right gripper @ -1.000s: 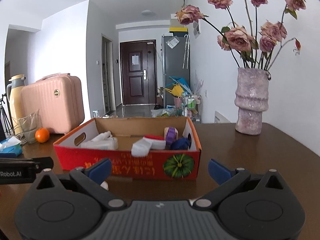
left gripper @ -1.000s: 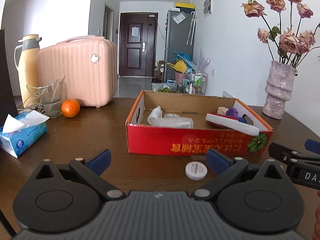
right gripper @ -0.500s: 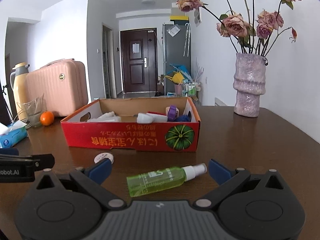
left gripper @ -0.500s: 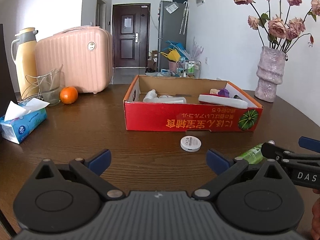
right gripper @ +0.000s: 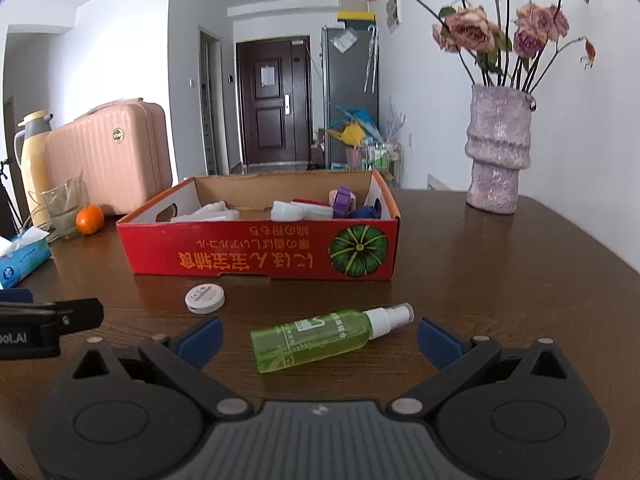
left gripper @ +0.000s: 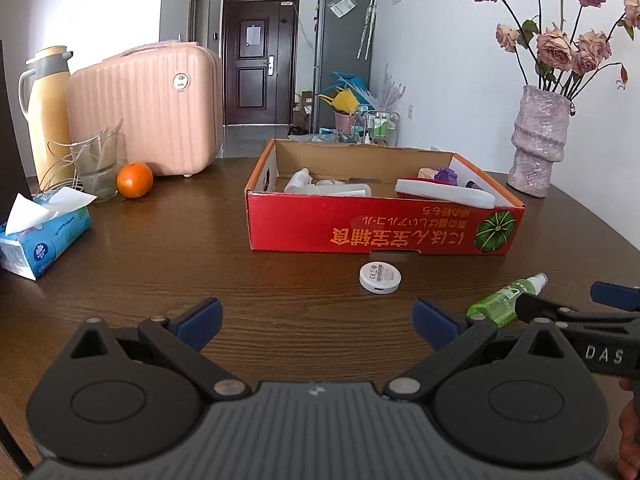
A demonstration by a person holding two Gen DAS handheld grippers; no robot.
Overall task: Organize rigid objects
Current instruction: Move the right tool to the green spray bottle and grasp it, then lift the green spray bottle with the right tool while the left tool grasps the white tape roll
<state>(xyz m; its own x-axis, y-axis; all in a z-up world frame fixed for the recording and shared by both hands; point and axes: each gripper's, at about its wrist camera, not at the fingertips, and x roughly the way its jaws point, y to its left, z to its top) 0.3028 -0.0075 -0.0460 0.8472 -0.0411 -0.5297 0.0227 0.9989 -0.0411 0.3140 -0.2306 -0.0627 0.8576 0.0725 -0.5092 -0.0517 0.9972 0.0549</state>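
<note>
Both the left gripper point(left gripper: 316, 314) and the right gripper point(right gripper: 318, 332) are spread wide, holding nothing. The green bottle point(right gripper: 320, 334) lies on the table point(right gripper: 500, 280) between the right fingers, near the red box point(right gripper: 260, 254).

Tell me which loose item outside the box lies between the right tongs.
The green spray bottle, lying on its side; the white round disc sits farther left, nearer the box.

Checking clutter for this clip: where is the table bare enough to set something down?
Bare wood lies between the tissue pack and the red box, and between the box and the vase. It is tighter in front of the box, with the white disc and green spray bottle. The box is well filled.
</note>
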